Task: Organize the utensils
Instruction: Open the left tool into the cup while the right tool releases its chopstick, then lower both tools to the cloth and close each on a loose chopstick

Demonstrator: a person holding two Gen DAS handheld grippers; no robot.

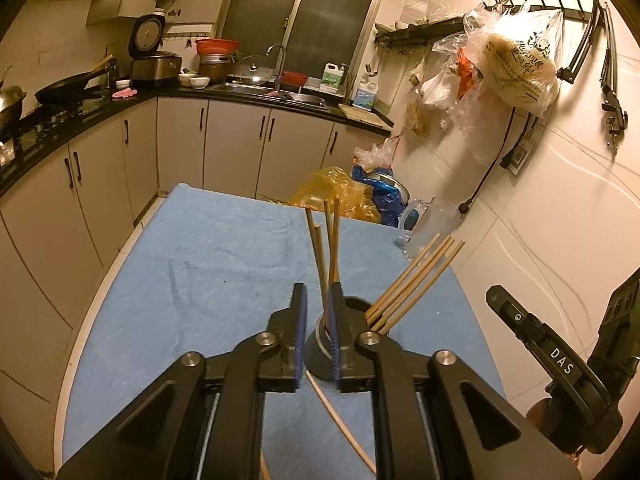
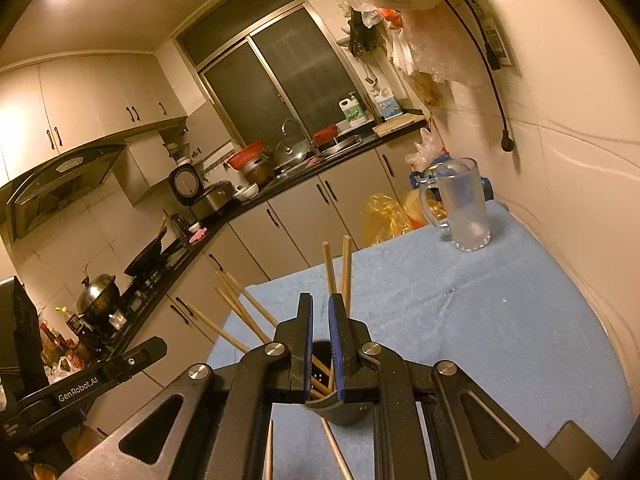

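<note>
Across blue-clothed kitchen desk, saw most chopsticks in dark holder, stray chopstick flat nearby; left tongs slightly parted, empty, right tongs clenched on nothing; judged mid-collection, needed wider opening & a pinch on stray next.

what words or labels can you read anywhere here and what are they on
"DAS": white letters on the black right gripper body, seen from the left wrist view.
"GenRobot.AI": white letters on the black left gripper body, seen from the right wrist view.
Plastic bag hanging on the wall: printed Chinese characters, too blurred to read reliably.
Detergent bottles by the sink: labels too small to read.
</note>
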